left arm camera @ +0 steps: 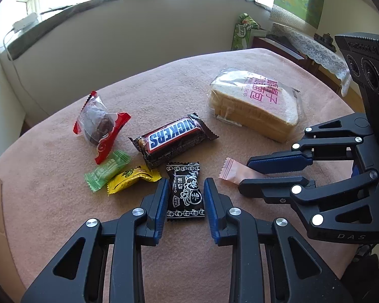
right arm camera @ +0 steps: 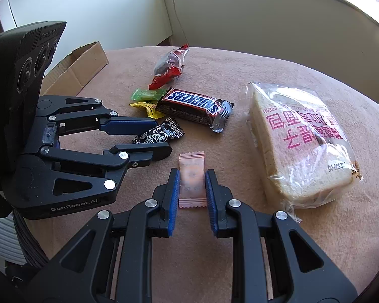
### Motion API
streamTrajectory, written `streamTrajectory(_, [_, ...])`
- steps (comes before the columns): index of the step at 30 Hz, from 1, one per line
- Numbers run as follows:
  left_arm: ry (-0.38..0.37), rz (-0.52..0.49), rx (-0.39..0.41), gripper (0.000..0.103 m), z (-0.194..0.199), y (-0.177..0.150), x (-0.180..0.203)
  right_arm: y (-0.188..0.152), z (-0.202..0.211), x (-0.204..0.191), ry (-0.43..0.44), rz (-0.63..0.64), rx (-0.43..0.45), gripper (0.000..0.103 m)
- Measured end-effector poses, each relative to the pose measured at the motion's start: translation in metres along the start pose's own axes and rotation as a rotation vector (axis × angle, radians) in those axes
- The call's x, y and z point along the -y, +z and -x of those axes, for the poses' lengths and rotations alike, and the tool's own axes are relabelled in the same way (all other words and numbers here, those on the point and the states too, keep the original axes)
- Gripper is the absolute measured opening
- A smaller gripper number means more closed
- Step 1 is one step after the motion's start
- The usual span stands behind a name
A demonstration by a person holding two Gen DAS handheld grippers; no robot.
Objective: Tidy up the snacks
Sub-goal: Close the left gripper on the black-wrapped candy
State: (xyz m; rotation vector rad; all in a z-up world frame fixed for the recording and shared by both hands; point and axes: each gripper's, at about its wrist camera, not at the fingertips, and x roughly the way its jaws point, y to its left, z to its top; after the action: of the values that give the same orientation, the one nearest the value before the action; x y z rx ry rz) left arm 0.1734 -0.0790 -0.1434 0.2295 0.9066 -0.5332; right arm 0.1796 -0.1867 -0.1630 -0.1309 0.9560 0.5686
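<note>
Right wrist alone shows cardboard box (right arm camera: 75, 68) — table's edge.

Black candy (left arm camera: 186, 192) and pink candy (right arm camera: 192, 180) lie flat.

Both tools are built alike: matte black plastic linkages with triangular cut-outs, joined by round silver pivot pins. The left gripper (left arm camera: 186, 186) has jaws lined with ribbed blue pads, and so does the right gripper (right arm camera: 192, 179). Seen from the side, each carries a tall black housing with a row of round lens-like openings. The left one's base bears pale "GenRobot.AI" lettering, and black cabling bunches beneath it.
</note>
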Motion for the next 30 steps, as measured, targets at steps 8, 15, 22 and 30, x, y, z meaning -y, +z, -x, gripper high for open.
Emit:
streamTrajectory(8, [-0.002,0.043,0.033,0.024,0.012,-0.009,0.001,-0.003,0.005,-0.002,-0.014,-0.007,0.012,0.021])
streamTrajectory(15, [-0.003,0.096,0.09,0.024,0.037,-0.015,-0.004,-0.005,0.02,-0.006,-0.01,-0.025,0.038,0.021])
streamTrajectory(22, [0.019,0.136,0.152,0.024,0.07,-0.025,-0.014,0.001,0.038,-0.022,-0.004,-0.014,0.077,0.021])
streamTrajectory(30, [0.083,0.177,0.214,0.024,0.108,-0.041,-0.03,0.019,0.053,-0.05,0.011,0.026,0.118,0.021])
